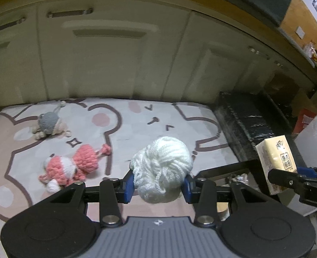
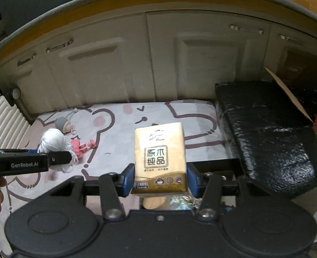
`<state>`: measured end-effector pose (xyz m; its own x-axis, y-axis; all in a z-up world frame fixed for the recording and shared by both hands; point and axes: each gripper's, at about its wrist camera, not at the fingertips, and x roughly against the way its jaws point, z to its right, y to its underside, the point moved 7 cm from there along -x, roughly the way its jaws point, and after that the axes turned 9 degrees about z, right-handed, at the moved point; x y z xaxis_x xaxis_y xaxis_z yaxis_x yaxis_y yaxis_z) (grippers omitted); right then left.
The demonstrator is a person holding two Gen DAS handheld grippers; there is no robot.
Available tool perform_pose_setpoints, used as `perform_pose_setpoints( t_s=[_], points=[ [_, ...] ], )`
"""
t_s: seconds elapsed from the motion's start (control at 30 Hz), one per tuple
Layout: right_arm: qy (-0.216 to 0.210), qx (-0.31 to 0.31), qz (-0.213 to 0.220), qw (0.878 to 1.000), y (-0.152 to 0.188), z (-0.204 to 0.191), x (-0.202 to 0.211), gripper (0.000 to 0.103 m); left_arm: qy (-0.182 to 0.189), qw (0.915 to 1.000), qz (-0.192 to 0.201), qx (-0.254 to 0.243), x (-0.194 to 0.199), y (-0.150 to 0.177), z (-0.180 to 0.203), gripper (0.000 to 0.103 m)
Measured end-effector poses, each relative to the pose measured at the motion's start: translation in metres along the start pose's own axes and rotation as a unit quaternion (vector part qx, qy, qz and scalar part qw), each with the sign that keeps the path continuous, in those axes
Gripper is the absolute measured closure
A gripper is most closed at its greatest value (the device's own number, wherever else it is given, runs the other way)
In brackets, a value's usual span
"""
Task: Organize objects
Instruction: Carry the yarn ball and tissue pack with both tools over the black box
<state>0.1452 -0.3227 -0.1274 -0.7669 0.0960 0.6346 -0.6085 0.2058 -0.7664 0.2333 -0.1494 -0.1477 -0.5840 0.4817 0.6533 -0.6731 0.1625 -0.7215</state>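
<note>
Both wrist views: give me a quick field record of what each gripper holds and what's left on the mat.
left gripper: shut on white yarn ball, held above the mat
right gripper: shut on yellow tissue pack, upright, printed label facing the camera
on mat: pink crochet toy; grey crochet toy, further back
right of mat: black padded block
below grippers: black-rimmed box with small items inside, contents unclear
backdrop: cream cabinet doors
</note>
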Motion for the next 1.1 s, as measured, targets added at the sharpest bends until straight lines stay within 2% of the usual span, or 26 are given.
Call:
perform_pose_setpoints(
  t_s=[0.3, 0.63, 0.73, 1.03, 1.1],
  points=[
    [0.016, -0.029, -0.003, 0.999, 0.006, 0.034, 0.003, 0.052, 0.040, 0.9990, -0.007, -0.016, -0.009, 0.007, 0.041, 0.059],
    [0.018, -0.047, -0.034, 0.998, 0.020, 0.052, -0.025, 0.052, 0.077, 0.9940, -0.041, -0.066, -0.028, 0.026, 0.083, 0.059],
    [0.022, -0.053, -0.047, 0.997, 0.023, 0.055, -0.040, 0.052, 0.083, 0.9924, -0.053, -0.074, -0.032, 0.033, 0.087, 0.059],
    [-0.007, -0.069, -0.096, 0.993, 0.036, 0.045, -0.085, 0.051, 0.091, 0.9883, -0.098, -0.074, -0.045, 0.049, 0.079, 0.059],
    [0.006, -0.072, -0.106, 0.992, 0.040, 0.046, -0.093, 0.047, 0.094, 0.9872, -0.104, -0.077, -0.046, 0.051, 0.080, 0.059]
  ],
)
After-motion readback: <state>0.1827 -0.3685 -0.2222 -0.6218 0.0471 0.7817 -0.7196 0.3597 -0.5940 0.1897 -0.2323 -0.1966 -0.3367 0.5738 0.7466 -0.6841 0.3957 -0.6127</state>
